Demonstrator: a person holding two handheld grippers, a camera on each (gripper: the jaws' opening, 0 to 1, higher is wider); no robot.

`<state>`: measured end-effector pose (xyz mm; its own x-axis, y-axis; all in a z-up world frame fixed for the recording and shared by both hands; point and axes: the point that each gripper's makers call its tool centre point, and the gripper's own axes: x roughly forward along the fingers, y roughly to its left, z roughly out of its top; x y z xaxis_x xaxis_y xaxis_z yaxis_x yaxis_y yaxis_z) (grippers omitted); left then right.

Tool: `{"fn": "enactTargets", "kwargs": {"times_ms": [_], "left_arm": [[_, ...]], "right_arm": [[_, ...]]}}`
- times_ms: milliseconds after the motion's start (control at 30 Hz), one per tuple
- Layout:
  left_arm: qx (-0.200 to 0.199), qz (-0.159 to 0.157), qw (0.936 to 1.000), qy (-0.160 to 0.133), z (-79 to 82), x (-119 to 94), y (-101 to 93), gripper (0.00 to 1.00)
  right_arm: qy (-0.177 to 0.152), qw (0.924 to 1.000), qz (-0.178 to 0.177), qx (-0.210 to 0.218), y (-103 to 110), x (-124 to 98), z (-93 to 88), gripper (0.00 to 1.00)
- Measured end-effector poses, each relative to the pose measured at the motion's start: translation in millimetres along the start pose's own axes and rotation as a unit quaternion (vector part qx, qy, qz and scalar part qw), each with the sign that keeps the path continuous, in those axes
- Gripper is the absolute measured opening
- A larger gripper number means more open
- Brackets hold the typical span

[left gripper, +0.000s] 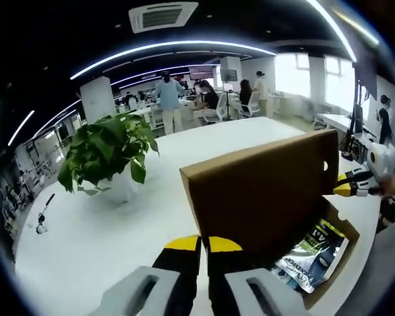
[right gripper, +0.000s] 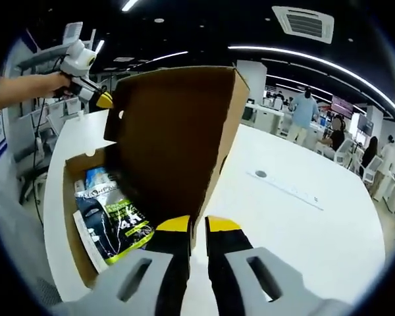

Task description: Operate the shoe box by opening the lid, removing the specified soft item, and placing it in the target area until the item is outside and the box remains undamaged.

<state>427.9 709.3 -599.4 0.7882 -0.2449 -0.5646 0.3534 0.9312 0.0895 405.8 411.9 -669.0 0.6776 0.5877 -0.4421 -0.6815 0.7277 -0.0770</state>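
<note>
Left gripper [left gripper: 204, 244]: yellow tips close together, nothing between them, at 6 o'clock in the left gripper view.
Right gripper [right gripper: 190, 224]: jaws nearly closed, one tip on each side of the lid's edge; real pinch, cannot tell.
Lid [right gripper: 174, 141]: brown card, standing up, just past the right tips.
Shoe box [right gripper: 71, 217]: open on the white table [right gripper: 296, 217], at 8 o'clock.
Soft pack [right gripper: 112, 220]: shiny bag lying inside the box.
Plant [left gripper: 108, 155]: green leaves in a white pot, at 10 o'clock in the left gripper view.
People [left gripper: 168, 99]: far behind, at 12 o'clock.
</note>
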Motion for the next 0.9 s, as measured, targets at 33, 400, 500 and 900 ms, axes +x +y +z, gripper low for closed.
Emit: {"fn": "enactTargets", "kwargs": {"times_ms": [33, 400, 500, 900], "left_arm": [[-0.002, 0.000, 1.0000, 0.000, 0.1, 1.5, 0.7, 0.02], [-0.007, 0.001, 1.0000, 0.002, 2.5, 14.5, 3.3, 0.02], [-0.010, 0.002, 0.9999, 0.002, 3.0, 16.9, 3.7, 0.02], [-0.015, 0.009, 0.9998, 0.010, 2.5, 38.9, 11.2, 0.03]], "right_arm": [[0.000, 1.0000, 0.000, 0.002, 0.0, 0.9, -0.1, 0.05], [0.007, 0.9998, -0.003, 0.017, -1.7, 10.6, -2.8, 0.03], [0.008, 0.9998, -0.006, 0.019, -3.3, 12.2, -2.7, 0.02], [0.019, 0.9997, -0.016, 0.003, -5.5, 17.0, -1.3, 0.02]]}}
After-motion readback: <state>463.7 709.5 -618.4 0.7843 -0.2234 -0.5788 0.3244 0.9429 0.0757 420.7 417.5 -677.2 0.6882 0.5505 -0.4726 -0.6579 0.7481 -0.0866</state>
